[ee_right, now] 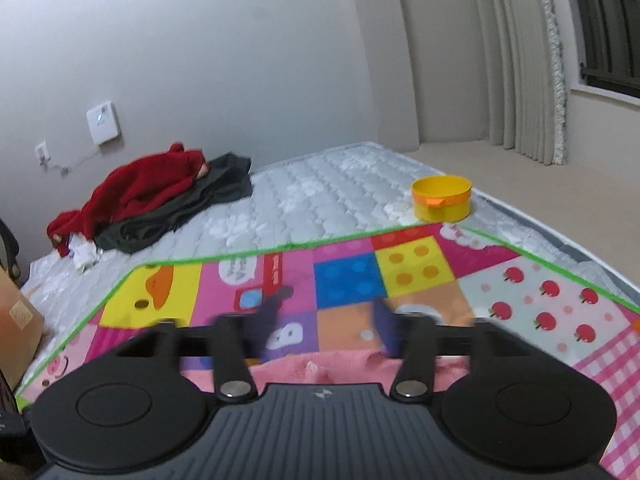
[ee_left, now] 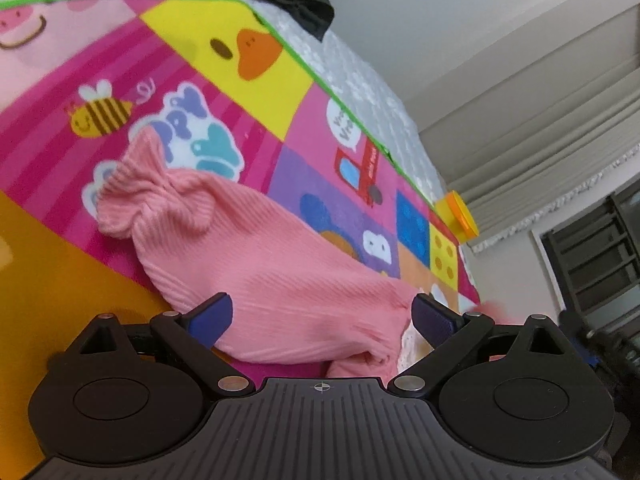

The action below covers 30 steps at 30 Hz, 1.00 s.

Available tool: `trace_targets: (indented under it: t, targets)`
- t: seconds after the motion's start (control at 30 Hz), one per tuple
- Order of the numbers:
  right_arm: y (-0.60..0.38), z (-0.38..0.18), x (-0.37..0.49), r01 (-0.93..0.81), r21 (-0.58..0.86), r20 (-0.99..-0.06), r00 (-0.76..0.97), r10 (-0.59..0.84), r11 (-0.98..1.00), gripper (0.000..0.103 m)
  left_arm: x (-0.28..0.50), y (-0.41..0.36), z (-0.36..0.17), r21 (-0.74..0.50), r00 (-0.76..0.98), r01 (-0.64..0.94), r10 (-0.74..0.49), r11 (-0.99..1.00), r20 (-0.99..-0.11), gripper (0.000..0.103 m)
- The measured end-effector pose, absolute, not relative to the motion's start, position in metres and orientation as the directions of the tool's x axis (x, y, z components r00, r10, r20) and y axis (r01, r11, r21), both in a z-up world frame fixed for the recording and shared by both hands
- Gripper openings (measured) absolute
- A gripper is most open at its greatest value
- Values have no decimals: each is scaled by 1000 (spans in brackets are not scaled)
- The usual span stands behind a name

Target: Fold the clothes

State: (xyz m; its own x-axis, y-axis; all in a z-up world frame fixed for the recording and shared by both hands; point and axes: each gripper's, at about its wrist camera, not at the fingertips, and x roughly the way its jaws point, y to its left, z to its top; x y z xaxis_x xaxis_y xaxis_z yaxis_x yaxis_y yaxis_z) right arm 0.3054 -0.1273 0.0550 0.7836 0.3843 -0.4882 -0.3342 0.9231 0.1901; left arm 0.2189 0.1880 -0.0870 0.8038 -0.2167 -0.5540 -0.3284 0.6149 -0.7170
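The left gripper (ee_left: 322, 316) stands open over a pink ribbed garment (ee_left: 256, 264), whose long axis runs away up-left to a gathered end. The right gripper (ee_right: 326, 326) is open, empty. Beneath: a cartoon mat (ee_right: 432, 276), a quilted mattress (ee_right: 320, 188), a yellow tub (ee_right: 442, 198), then curtains (ee_right: 516, 60).

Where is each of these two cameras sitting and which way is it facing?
Left wrist: on the left gripper, low over the play mat, facing the pink garment; jaws open astride it.
Right wrist: on the right gripper, higher, facing across the mat to the mattress, red and dark clothes and wall; jaws open, blurred.
Shared: mat, pink garment, yellow bowl, clothes pile, curtain.
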Motion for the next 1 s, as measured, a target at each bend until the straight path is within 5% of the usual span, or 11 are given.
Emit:
trace_targets:
  t: [0.27,0.37,0.57,0.67,0.77,0.8,0.83,0.87,1.0]
  targets:
    - [-185,22,249,-150,360,-507,797,328,921,65,217,189,-107,-823,793,-335,-334,459,-509,99]
    - [-208,0,211,-61,434,-488,823,292,899,69,200,188,-110,-835,806,-396,-290,383,-515,88]
    - [-241,-23,182,38,485,-486,842,234,873,72,170,191,-98,-808,800,-497,-193,316,-568,85]
    - [-248,-18,176,20,483,-437,872,221,876,82,181,191,-96,-752,771,-558,-117,351,-626,84]
    - [-256,-13,168,5,456,-387,902,193,890,86,202,192,-101,-669,724,-611,-42,423,-689,71]
    - [-259,-11,166,11,447,-373,911,175,895,87,212,188,-96,-624,716,-603,-8,498,-698,56]
    - [-264,-11,164,21,444,-360,920,157,896,87,223,182,-89,-564,708,-579,19,589,-706,19]
    - [-271,-11,163,35,452,-349,926,141,891,89,235,177,-83,-496,701,-548,47,674,-711,6]
    - [-298,-16,165,85,550,-330,936,123,831,90,257,157,-49,-398,736,-444,74,803,-672,5]
